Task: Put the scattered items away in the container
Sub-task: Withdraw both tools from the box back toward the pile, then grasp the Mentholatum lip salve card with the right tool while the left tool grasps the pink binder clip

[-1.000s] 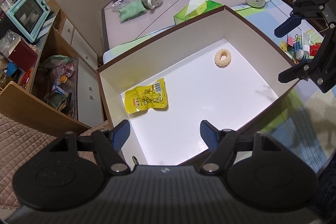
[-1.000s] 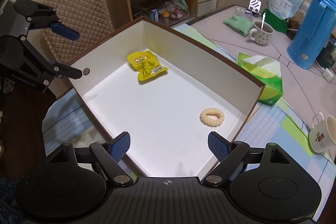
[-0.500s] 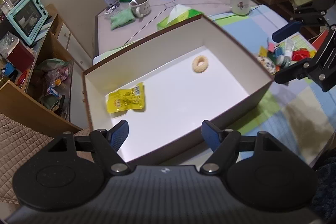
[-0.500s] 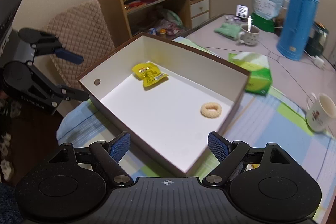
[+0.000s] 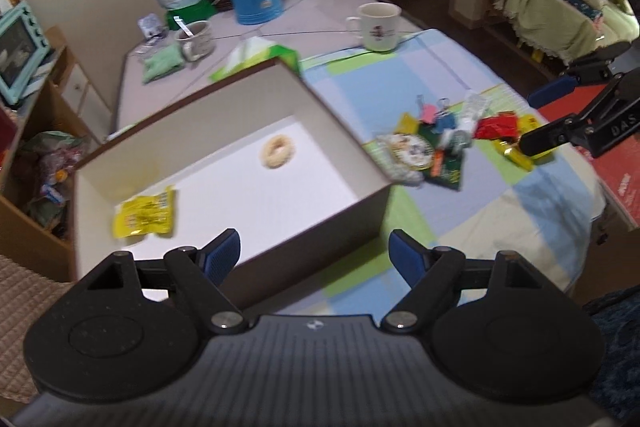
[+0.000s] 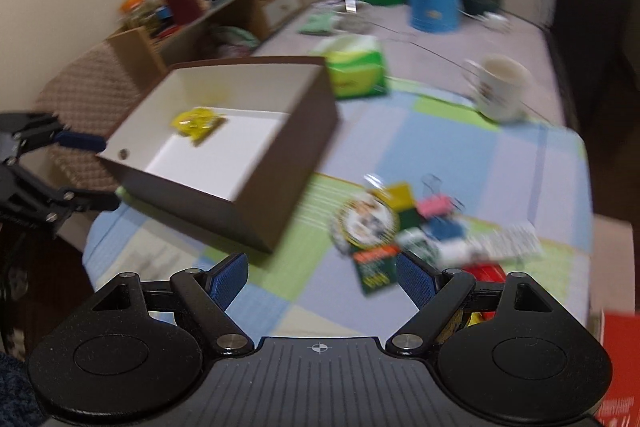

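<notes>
Box [image 5: 224, 107] on the left of the checked cloth, holding only yellow packet [image 5: 146, 217] and ring [image 5: 278, 151]; pulled back from over it a second ago. Left tongs [image 5: 314, 253] spread, empty. Clutter heap [image 5: 448, 143] now exposed; right tongs [image 6: 320, 277] spread, swung toward it.

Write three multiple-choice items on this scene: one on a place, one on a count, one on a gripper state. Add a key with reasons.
1. Where does the ring-shaped snack lie?
A. inside the box
B. on the patchwork cloth
C. beside the blue thermos

2. How many items lie in the box?
A. none
B. two
C. five

3. How is the left gripper?
A. shut on a packet
B. shut on nothing
C. open, holding nothing

Key: 1 A, it rests on the white floor of the box. 2 B, only the snack and the yellow packet show there. 3 C, its blue pads stand wide apart with nothing between them.
</notes>
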Available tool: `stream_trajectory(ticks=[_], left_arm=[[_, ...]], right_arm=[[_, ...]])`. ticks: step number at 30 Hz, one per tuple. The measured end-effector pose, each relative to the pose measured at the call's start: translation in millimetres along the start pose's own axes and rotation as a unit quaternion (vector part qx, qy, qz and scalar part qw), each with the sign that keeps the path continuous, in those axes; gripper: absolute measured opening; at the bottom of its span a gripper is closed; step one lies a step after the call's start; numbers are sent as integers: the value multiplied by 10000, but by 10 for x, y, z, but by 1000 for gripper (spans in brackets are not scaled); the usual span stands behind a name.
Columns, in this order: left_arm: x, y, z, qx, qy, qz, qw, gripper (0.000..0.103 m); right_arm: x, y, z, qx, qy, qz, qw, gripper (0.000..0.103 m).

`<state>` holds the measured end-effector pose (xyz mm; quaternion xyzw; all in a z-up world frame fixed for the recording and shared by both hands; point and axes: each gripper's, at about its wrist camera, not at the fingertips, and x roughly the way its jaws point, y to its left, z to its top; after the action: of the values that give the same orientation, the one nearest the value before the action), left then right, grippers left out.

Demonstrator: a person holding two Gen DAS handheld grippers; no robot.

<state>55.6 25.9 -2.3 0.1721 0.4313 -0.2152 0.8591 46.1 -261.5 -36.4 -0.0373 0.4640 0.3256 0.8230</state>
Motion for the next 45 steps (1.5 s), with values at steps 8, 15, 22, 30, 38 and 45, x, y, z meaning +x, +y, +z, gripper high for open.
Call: stream_trajectory(ticks=[8, 15, 22, 30, 38, 45], left_arm=[[190, -383, 74, -274, 30, -421, 9987, 79], [273, -442, 44, -622, 194, -345, 9973, 79], [302, -346, -23, -1082, 310, -124, 9936, 79], [373, -304, -34, -1399, 408, -56, 9893, 79], [410, -291, -57, -1616, 491, -15, 9856, 79], [413, -353, -33, -1652, 510, -74, 9849, 79]], right_arm=[[-64, -408, -166, 350, 77, -86, 9993, 84], [168, -498, -152, -128, 183, 175, 9996, 84], [627, -563, -61, -759, 310, 326, 9961, 83], [1090, -665, 120, -1249, 502, 317, 9904, 57], [1477, -750, 172, -1541, 864, 242, 9840, 49], [1494, -705, 60, -1775, 924, 324, 9792, 32]])
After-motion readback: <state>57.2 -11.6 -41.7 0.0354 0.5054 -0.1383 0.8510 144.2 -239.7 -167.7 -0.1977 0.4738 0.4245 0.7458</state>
